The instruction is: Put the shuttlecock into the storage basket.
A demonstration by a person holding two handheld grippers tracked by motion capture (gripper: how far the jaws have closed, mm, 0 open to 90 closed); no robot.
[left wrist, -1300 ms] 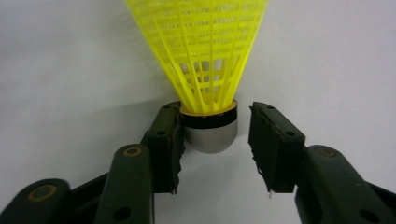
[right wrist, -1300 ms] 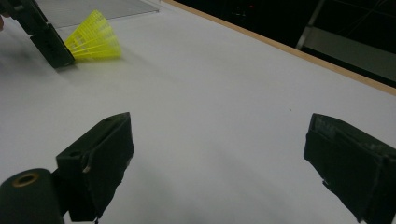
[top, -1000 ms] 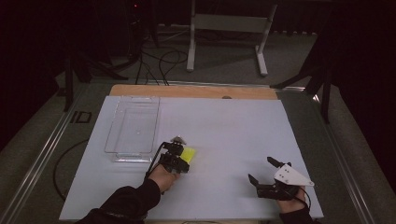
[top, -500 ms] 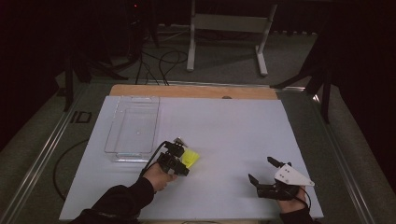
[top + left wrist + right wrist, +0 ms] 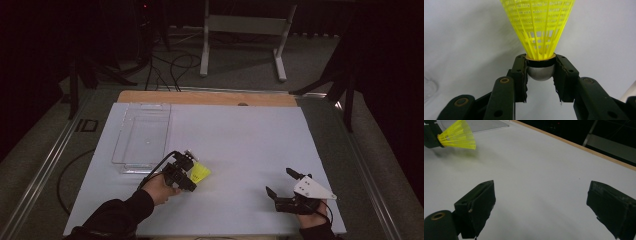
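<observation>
A yellow plastic shuttlecock [image 5: 539, 27] with a silvery rounded head is clamped between the pads of my left gripper [image 5: 540, 72]; its skirt points away from the camera. From above, the left gripper [image 5: 187, 172] holds that shuttlecock [image 5: 199, 173] low over the white table, just right of the clear tray's near corner. At the near right of the table my right gripper [image 5: 283, 184] rests with its jaws wide apart and nothing between them. Its own camera looks across bare white table between the two pads [image 5: 477, 205], with the shuttlecock [image 5: 459, 137] far off at upper left.
A clear plastic tray [image 5: 145, 135] lies at the left of the white table [image 5: 240, 145], close behind the left gripper. A wooden strip [image 5: 210, 98] runs along the far edge. Beyond it stand a metal frame's legs [image 5: 240, 40] and cables on the floor.
The left hand has shifted the shuttlecock slightly, little more than a small adjustment near the tray's corner. The right gripper has stayed where it was.
</observation>
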